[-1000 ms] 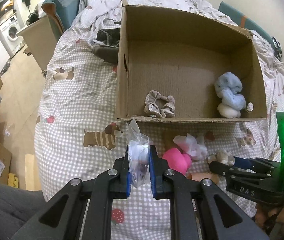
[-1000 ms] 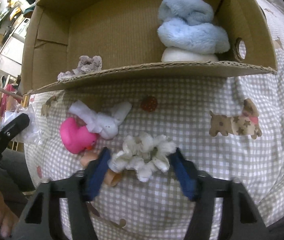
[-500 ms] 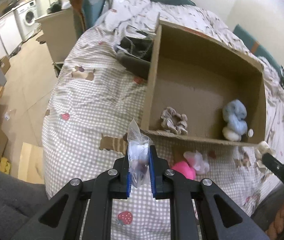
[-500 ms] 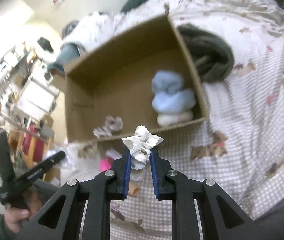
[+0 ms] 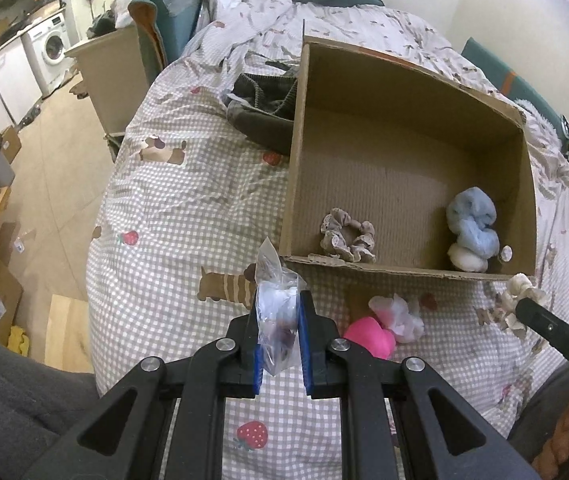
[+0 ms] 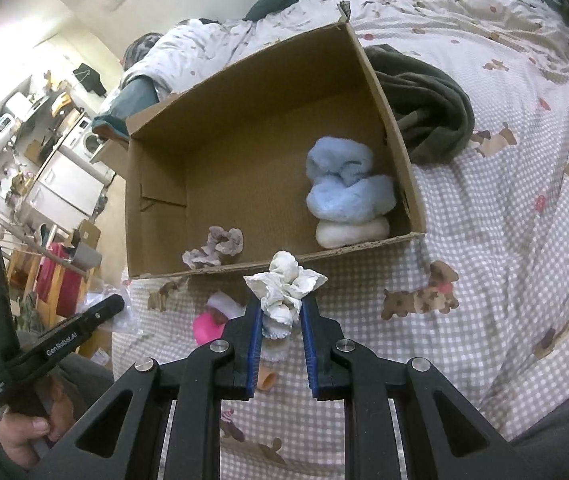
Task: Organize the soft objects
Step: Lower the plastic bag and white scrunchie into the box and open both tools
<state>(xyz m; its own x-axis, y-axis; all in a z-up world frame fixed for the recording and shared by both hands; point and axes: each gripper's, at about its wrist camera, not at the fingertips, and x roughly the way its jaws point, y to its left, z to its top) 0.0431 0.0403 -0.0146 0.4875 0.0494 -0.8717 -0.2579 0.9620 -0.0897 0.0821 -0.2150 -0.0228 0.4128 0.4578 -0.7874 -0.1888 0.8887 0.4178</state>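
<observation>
Checked bedding (image 5: 172,208) carries the cardboard box (image 6: 244,92) ahead of both tools, with two soft items inside. Left gripper (image 5: 279,332) pinches a clear bag (image 5: 274,304); right gripper (image 6: 281,316) pinches a white scrunchie (image 6: 284,286). Near them, one pink toy (image 5: 368,336) and one white bundle (image 5: 402,316) remain unboxed.

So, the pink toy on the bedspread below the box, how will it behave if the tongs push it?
The pink toy looks rounded and smooth, so it would probably slide or roll on the soft checked bedspread rather than stay put. It seems light. The white fabric piece leaning on it would likely shift too.
</observation>
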